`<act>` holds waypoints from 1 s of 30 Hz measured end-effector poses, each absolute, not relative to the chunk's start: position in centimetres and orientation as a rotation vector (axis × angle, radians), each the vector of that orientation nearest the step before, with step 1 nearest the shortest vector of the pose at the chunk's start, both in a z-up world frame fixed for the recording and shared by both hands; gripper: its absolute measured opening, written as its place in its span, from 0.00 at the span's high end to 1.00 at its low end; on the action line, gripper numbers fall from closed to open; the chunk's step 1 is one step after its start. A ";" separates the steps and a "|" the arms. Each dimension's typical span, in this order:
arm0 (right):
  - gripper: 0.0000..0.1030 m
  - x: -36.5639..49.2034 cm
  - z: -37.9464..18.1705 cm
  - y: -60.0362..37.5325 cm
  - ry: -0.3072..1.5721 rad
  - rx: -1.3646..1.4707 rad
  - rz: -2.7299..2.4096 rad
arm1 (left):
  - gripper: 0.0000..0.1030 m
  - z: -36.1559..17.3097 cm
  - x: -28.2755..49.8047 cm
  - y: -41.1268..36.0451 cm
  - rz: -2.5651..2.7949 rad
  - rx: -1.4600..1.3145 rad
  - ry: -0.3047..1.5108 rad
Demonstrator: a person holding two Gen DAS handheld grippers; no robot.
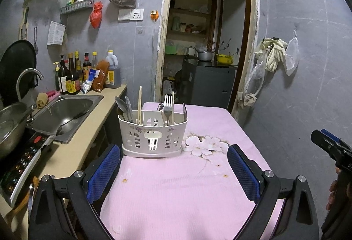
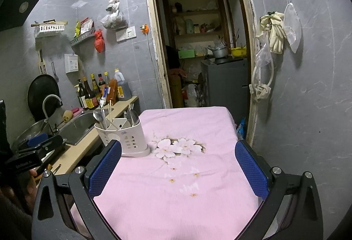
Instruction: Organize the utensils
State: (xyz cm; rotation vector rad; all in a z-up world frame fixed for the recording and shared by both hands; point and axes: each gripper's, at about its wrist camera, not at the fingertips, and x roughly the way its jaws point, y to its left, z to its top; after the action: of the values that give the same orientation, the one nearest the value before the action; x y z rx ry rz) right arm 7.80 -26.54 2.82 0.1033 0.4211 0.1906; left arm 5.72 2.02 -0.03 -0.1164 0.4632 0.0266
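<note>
The utensil holder (image 1: 153, 134) hides the lower ends of the fork (image 1: 168, 105), spoons (image 1: 123, 105) and chopsticks (image 1: 139, 105). The left view's right edge cuts off the right gripper (image 1: 330, 145). Bottle labels (image 1: 70, 85) are too small to read.

So the utensil caddy (image 1: 153, 133) sits on the tabletop (image 1: 176, 191) near its left edge. Spoons (image 1: 123, 105) in its left compartment, chopsticks (image 1: 139, 108) next, fork (image 1: 168, 105) on the right. Sink (image 1: 63, 116) off to the left, doorway (image 1: 206, 41) behind.
</note>
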 end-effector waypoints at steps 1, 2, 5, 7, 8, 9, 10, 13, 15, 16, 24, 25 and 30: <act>0.02 7.6 2.9 -26.5 0.419 0.101 0.191 | 0.04 0.0 5.5 2.1 0.026 -0.116 0.458; 0.02 7.6 3.0 -26.5 0.418 0.099 0.192 | 0.04 0.2 5.3 2.1 0.026 -0.116 0.453; 0.02 7.1 3.1 -26.3 0.413 0.093 0.193 | 0.04 0.3 4.8 2.2 0.021 -0.124 0.446; 0.02 7.0 3.2 -26.3 0.412 0.093 0.192 | 0.04 0.3 4.5 2.2 0.023 -0.124 0.441; 0.02 7.0 3.2 -26.3 0.412 0.093 0.192 | 0.04 0.3 4.4 2.2 0.024 -0.124 0.439; 0.02 7.1 3.2 -26.3 0.413 0.093 0.195 | 0.04 0.4 4.4 2.2 0.025 -0.125 0.437; 0.02 7.1 3.2 -26.3 0.413 0.093 0.195 | 0.04 0.4 4.3 2.3 0.026 -0.125 0.435; 0.02 6.9 3.2 -26.3 0.413 0.094 0.195 | 0.04 0.4 4.3 2.3 0.027 -0.125 0.437; 0.02 6.8 3.3 -26.2 0.414 0.093 0.196 | 0.04 0.4 4.2 2.3 0.027 -0.124 0.435; 0.02 6.8 3.3 -26.2 0.414 0.093 0.198 | 0.04 0.5 4.2 2.3 0.027 -0.123 0.434; 0.02 6.6 3.5 -26.1 0.415 0.093 0.198 | 0.04 0.4 4.2 2.3 0.027 -0.125 0.438; 0.02 6.6 3.5 -26.1 0.415 0.093 0.198 | 0.04 0.4 4.3 2.3 0.027 -0.125 0.436; 0.02 6.7 3.5 -26.2 0.417 0.094 0.198 | 0.04 0.4 4.3 2.3 0.026 -0.124 0.436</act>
State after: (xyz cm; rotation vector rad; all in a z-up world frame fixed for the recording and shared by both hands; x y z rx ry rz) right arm 6.69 -26.16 3.48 0.0945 0.4166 0.1977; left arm 4.27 2.32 0.38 -0.1244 0.4363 0.0259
